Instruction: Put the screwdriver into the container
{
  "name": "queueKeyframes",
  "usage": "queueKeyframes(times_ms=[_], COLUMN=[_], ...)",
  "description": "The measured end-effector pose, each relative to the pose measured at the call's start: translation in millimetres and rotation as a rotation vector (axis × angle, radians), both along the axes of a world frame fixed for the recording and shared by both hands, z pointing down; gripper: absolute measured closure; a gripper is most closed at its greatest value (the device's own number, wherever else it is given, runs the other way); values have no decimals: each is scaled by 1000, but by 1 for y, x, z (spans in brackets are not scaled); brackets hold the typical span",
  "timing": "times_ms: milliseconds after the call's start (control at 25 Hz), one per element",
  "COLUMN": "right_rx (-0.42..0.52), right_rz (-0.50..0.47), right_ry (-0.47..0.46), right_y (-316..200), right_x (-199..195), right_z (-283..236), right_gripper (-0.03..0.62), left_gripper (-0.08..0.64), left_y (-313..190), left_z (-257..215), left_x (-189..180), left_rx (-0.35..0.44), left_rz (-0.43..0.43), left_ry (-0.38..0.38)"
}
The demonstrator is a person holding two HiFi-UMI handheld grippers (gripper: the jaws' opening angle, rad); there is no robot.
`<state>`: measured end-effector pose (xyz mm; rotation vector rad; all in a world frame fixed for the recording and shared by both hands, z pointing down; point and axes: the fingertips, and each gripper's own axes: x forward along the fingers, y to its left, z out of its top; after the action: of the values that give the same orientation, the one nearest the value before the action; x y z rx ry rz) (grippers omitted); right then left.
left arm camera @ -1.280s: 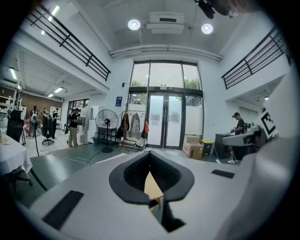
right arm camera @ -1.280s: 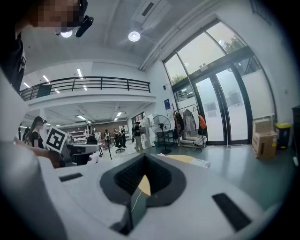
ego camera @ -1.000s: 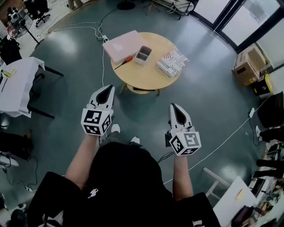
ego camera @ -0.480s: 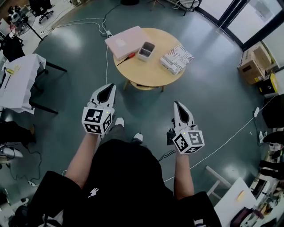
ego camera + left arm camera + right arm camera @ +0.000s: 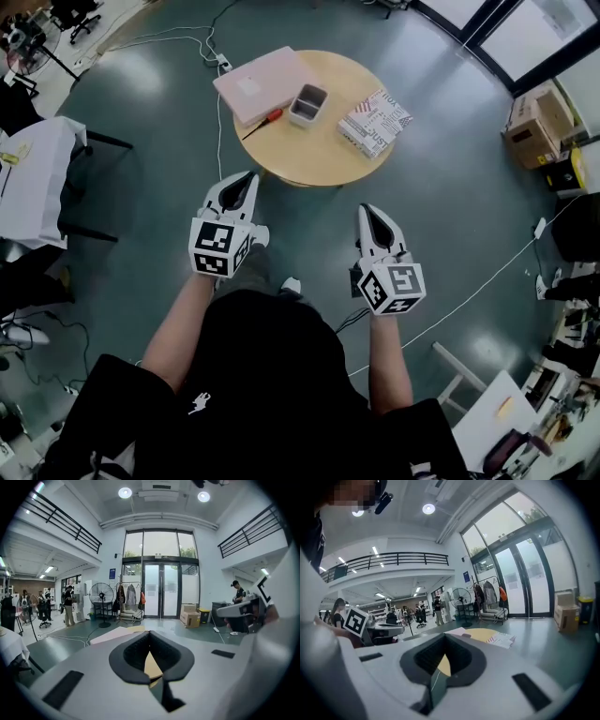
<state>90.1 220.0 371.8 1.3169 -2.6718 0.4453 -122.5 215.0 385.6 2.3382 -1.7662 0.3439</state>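
A screwdriver (image 5: pixel 262 122) with a red handle lies on the round wooden table (image 5: pixel 319 155), just off the front corner of a flat pink box (image 5: pixel 258 82). To its right stands the small grey container (image 5: pixel 307 104), open at the top. Both grippers hang over the floor short of the table. My left gripper (image 5: pixel 246 176) is shut and empty, its tip close to the table's near edge. My right gripper (image 5: pixel 369 210) is shut and empty too, further back. In the left gripper view the jaws (image 5: pixel 150 632) meet, and the right gripper view shows the same (image 5: pixel 444 637).
A patterned packet (image 5: pixel 375 122) lies on the table's right side. A white table (image 5: pixel 28 178) stands at the left, a cardboard box (image 5: pixel 530 131) at the right. Cables (image 5: pixel 469 300) cross the floor. A standing fan (image 5: pixel 101 594) and people are far off.
My left gripper has moved right and forward, closer to the table's near edge. The right gripper has hardly shifted. The table sits slightly higher in the head view.
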Motion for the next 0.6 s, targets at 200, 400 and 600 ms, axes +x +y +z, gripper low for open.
queueKeyframes(times_ms=[200,400,600], right_rx=[25,57,82], right_rz=[0,49,92], right_ry=[26,15,23], right_y=[-44,-91,-133], right_x=[-22,-35,-49], right_z=[-11,-27,-42], right_gripper=[591,591,591], left_gripper=[558,558,558], left_y=[-51,-104,-149], left_z=[-11,-27,-41], left_x=[-1,-24,-48], left_rx=[38,84,113], left_rz=[63,77,102], left_ry=[1,20,36])
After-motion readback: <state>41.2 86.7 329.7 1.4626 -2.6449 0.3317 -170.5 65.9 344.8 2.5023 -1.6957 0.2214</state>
